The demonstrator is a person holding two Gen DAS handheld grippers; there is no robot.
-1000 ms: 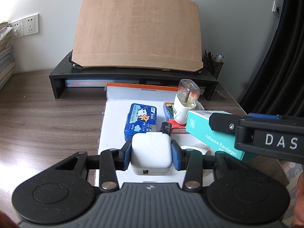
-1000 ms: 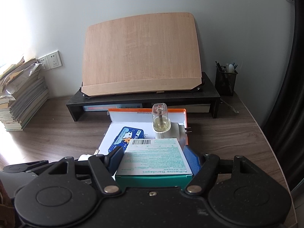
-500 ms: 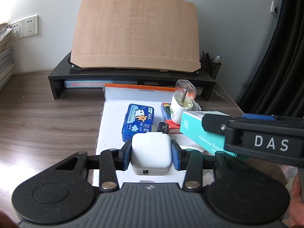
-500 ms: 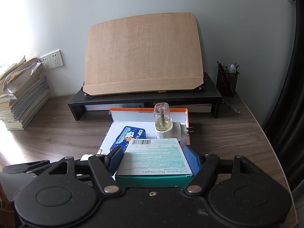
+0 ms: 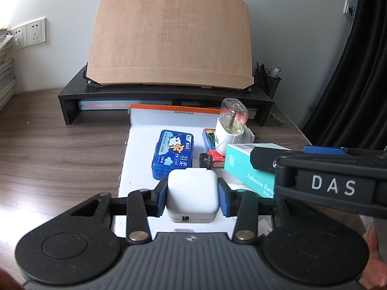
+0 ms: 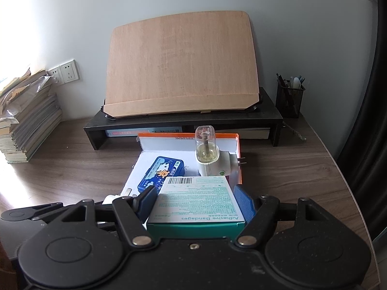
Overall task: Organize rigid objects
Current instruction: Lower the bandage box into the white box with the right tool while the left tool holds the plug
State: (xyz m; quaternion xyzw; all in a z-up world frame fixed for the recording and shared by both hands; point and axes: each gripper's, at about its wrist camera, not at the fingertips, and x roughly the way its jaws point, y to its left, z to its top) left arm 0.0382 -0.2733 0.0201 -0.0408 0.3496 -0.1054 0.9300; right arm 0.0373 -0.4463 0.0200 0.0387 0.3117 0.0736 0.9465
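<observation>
Your left gripper [image 5: 192,199] is clamped on the white charger block [image 5: 192,194], its blue pads pressed to both sides, low in the centre of the left wrist view, over the near end of the white shallow box [image 5: 142,149]. Your right gripper [image 6: 194,201] is closed on the teal adhesive-bandage box [image 6: 196,200], held flat with the barcode facing up, low centre in the right wrist view; in the left view it shows at the right edge, just beside the charger.

Inside the shallow box, mid-frame, lie a blue tin [image 5: 173,154] and a red packet [image 5: 212,145], with a white plug-in vaporizer [image 6: 209,157] standing at the box's right side. Behind it sit a black desk riser [image 6: 183,123] carrying a tilted wooden board [image 6: 181,65], a mesh pen holder [image 6: 289,99] at right, and stacked books [image 6: 26,120] at left, all on the wooden desk [image 6: 60,162].
</observation>
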